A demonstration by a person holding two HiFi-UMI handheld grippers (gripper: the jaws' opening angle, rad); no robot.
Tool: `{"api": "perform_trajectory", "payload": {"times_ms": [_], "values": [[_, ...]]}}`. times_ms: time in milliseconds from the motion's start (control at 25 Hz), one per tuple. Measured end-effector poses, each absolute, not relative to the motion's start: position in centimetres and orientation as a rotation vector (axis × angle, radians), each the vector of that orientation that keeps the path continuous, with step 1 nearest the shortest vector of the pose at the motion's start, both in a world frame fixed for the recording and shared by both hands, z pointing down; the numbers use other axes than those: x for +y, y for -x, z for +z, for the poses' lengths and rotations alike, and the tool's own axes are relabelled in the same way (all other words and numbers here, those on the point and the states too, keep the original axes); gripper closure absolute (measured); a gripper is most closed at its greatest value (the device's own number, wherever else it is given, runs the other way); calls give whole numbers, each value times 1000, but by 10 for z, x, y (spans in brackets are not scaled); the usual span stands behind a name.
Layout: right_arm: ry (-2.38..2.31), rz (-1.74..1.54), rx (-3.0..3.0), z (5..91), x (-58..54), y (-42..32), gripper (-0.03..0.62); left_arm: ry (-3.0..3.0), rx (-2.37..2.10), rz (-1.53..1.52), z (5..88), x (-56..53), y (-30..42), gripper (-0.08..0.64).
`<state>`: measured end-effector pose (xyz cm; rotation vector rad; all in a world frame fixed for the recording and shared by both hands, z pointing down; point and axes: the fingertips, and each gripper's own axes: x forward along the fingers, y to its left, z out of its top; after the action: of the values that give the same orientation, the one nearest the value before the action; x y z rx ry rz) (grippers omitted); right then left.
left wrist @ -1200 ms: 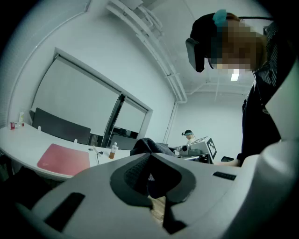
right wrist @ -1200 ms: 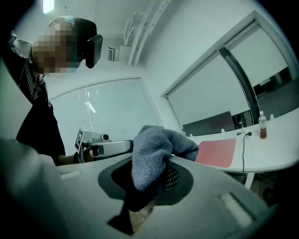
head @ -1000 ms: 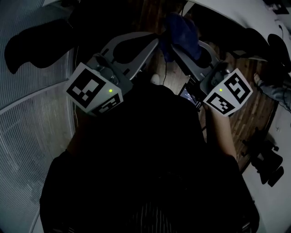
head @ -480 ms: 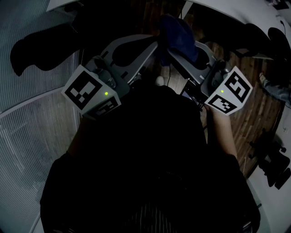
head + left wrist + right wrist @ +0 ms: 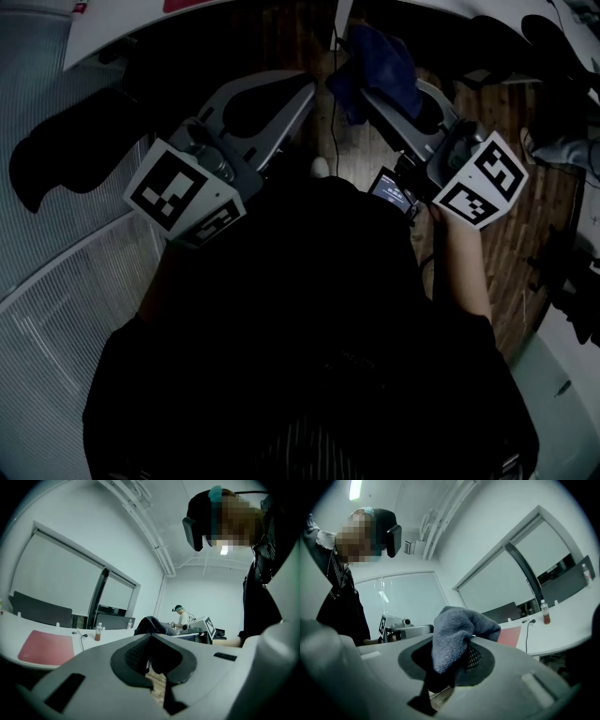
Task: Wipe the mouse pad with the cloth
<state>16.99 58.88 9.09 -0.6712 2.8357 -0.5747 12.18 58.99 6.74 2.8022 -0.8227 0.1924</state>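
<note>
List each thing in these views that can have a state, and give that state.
left gripper: shut, empty.
right gripper: shut on the cloth.
cloth: bunched, clamped, held in the air.
mouse pad: flat on the desk, untouched.
bottle: upright on the desk.

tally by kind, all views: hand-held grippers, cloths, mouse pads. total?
Hand-held grippers: 2 (left hand-held gripper, shut with nothing in it; right hand-held gripper, shut on the cloth)
Cloths: 1 (blue cloth)
Mouse pads: 1 (red mouse pad)
Total: 4
</note>
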Motion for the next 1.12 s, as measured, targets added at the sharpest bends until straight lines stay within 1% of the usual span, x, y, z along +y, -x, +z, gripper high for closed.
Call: {"api": "perform_trajectory", "payload": {"times_ms": [160,320,440,640,920,1040,1120], "values": [[785,-537,2821,76,572,-205,509,-2829,-762,163,52,562,-154,554],[899,-496,2790,61,542,-208,508,-2846,-696,214,51,525,-156,554],[941,-471,2783,53,541,-179,508,-2849,-624,159,46,520,-132,554],[955,-397,2803,23,575,-91,506,-2877,-616,124,17,547,-55,554],[936,-399,2804,-4,576,-75,506,-2864,-630,113,-5,552,-40,554],[962,-442,2786,-9,524,-62,506,-2861,-612,106,-12,506,-22,553],[998,-473,2777,16,458,-39,506,-2845,-592,87,14,441,4,554]]}}
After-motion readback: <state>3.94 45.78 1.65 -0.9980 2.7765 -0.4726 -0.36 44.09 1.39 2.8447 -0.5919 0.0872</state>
